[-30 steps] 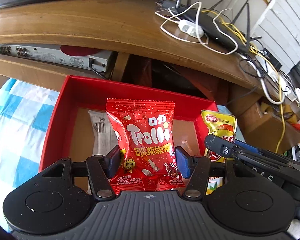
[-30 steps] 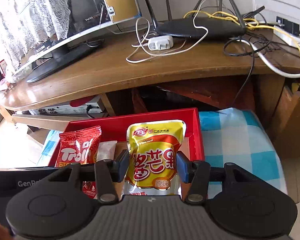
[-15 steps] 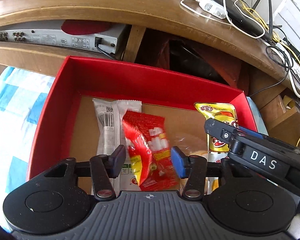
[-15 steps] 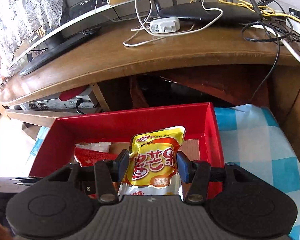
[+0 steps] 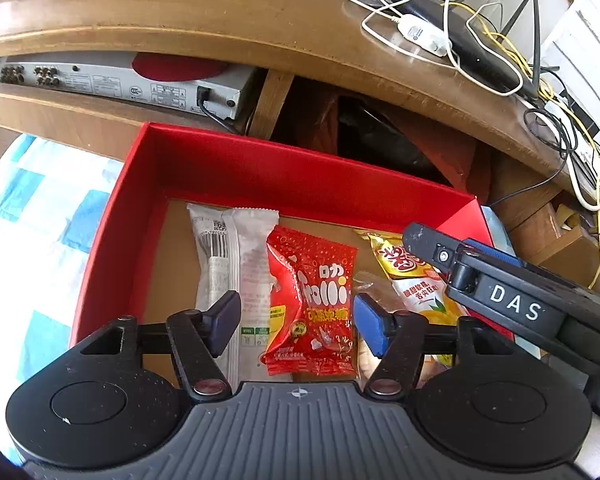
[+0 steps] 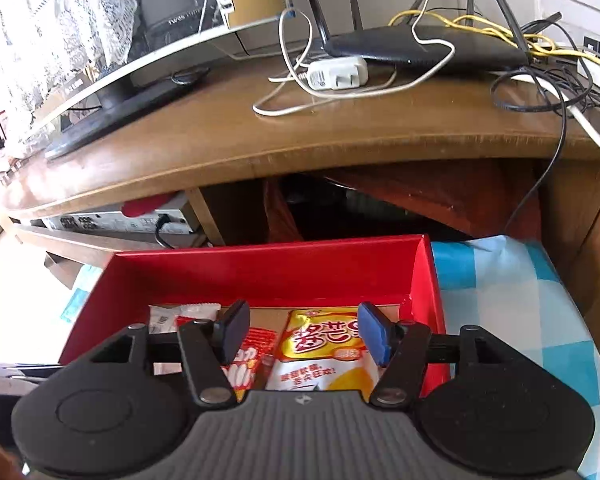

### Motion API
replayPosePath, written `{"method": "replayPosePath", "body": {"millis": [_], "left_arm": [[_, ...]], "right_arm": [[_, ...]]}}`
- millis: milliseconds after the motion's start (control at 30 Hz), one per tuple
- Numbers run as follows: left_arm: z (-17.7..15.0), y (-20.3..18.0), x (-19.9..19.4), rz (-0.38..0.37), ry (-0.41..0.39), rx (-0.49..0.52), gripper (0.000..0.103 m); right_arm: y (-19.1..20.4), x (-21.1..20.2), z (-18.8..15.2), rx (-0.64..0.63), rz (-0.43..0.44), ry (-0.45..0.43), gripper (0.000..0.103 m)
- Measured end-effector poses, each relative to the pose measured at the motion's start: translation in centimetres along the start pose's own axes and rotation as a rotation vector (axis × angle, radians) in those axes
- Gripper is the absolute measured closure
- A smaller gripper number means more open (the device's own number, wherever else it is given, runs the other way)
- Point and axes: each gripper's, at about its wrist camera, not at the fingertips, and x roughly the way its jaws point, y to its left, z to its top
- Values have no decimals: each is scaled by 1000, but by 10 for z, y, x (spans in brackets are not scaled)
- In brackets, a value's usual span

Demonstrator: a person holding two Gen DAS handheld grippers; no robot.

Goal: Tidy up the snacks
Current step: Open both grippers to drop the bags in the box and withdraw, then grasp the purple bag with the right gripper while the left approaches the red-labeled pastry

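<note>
Lying loose in the red box [image 5: 236, 168], the red candy bag [image 5: 312, 300] and yellow snack bag [image 6: 328, 344] were stowed, both hand-held grippers, left [image 5: 296, 316] and right [image 6: 300, 332], having just opened, empty.

"DAS" is printed in white on the right tool [image 5: 512, 300]; "Trolli", partly creased, is read on the red candy packet [image 5: 312, 304].
</note>
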Motion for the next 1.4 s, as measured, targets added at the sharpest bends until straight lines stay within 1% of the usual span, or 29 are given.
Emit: {"method": "replayPosePath", "body": {"millis": [167, 300, 433, 500, 567, 667, 800, 1067, 1267, 1400], "left_arm": [[-7, 5, -12, -3, -3, -5, 32], [-16, 11, -32, -8, -9, -12, 30], [-34, 21, -51, 3, -8, -19, 29], [-43, 25, -61, 8, -33, -13, 28], [-51, 28, -70, 14, -26, -27, 26], [-62, 31, -78, -13, -13, -50, 26], [-78, 31, -84, 3, -8, -38, 26], [-107, 43, -79, 93, 31, -57, 26], [-120, 54, -81, 105, 49, -80, 26], [-123, 56, -80, 109, 60, -72, 26]], "right_arm": [[8, -18, -3, -9, -12, -4, 37], [15, -37, -10, -15, -4, 1, 35], [24, -57, -24, -34, 1, 13, 34], [28, -68, -33, -49, 1, 21, 34], [33, -79, -43, -59, 4, 30, 34], [37, -93, -55, -57, 19, 39, 33], [42, -105, -73, -36, 46, 62, 33], [55, -104, -117, -49, 39, 179, 31], [66, -92, -142, -35, 51, 277, 30], [70, -86, -153, -8, 66, 326, 30]]}}
